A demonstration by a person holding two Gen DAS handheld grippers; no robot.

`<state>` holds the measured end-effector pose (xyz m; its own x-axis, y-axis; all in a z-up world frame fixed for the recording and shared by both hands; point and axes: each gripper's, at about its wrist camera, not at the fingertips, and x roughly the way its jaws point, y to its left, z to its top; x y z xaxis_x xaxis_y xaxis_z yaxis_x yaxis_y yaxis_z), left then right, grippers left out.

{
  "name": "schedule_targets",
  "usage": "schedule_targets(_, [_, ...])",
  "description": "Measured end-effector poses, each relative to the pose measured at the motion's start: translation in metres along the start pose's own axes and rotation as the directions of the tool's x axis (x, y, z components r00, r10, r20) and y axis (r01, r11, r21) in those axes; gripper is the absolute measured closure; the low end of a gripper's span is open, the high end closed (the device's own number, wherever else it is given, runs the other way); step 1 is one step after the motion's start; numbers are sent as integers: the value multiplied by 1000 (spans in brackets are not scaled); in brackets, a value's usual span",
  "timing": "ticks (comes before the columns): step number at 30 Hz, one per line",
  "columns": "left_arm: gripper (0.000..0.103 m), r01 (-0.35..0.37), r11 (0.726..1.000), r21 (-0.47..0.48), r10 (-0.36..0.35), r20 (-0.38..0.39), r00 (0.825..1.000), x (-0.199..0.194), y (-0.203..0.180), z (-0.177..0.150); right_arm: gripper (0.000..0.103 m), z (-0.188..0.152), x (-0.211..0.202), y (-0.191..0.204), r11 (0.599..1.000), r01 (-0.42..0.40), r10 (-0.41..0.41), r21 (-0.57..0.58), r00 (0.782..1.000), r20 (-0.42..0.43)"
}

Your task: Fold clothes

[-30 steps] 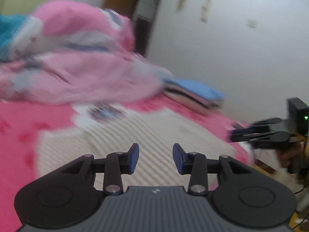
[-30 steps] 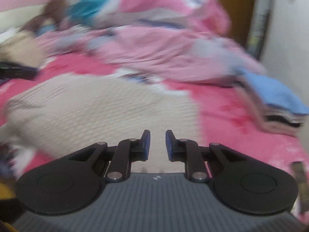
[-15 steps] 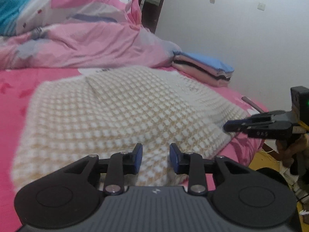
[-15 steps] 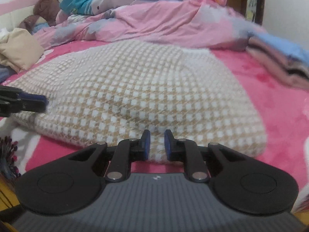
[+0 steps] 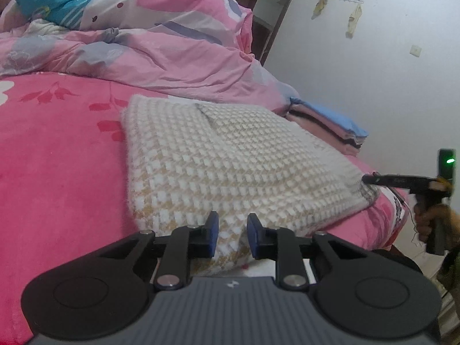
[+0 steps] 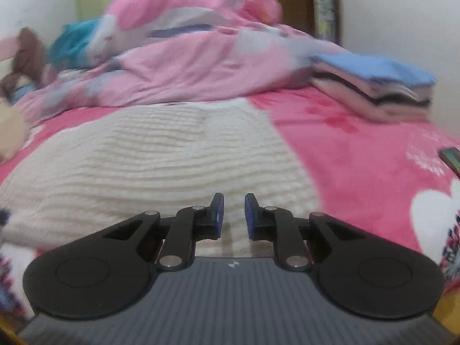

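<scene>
Left wrist view alone shows right gripper (image 5: 369,178) at sweater (image 5: 230,155) corner.

No readable text; small white logo on left gripper (image 5: 231,234) body, illegible.

The sweater (image 5: 230,161) in front of me is a cream-and-tan checked knit. It lies flat on the pink bedspread (image 5: 57,172), folded to a rough rectangle, its near hem at the bed edge, a crease across its far part.
</scene>
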<state>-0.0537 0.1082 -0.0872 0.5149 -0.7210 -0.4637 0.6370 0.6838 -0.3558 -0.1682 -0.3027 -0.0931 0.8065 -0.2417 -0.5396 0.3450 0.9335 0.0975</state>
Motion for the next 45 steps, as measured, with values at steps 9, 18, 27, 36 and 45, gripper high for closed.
schedule_targets(9, [80, 25, 999, -28, -25, 7, 1000, 1, 8, -4, 96, 17, -7, 11, 999, 40, -41, 19, 998, 57])
schedule_targets(18, [80, 33, 999, -35, -33, 6, 999, 1, 10, -5, 95, 10, 24, -20, 976, 51, -56, 212, 998, 20])
schedule_targets(27, [80, 29, 999, -45, -29, 4, 1000, 2, 9, -4, 93, -3, 10, 13, 999, 47, -47, -2, 998, -40])
schedule_targets(36, [80, 22, 999, -48, -22, 0, 1000, 3, 9, -3, 91, 5, -29, 71, 982, -156, 158, -108, 987, 14])
schedule_targets(45, [80, 20, 999, -42, -20, 5, 1000, 3, 8, -5, 89, 1, -7, 95, 978, -170, 161, -124, 984, -80])
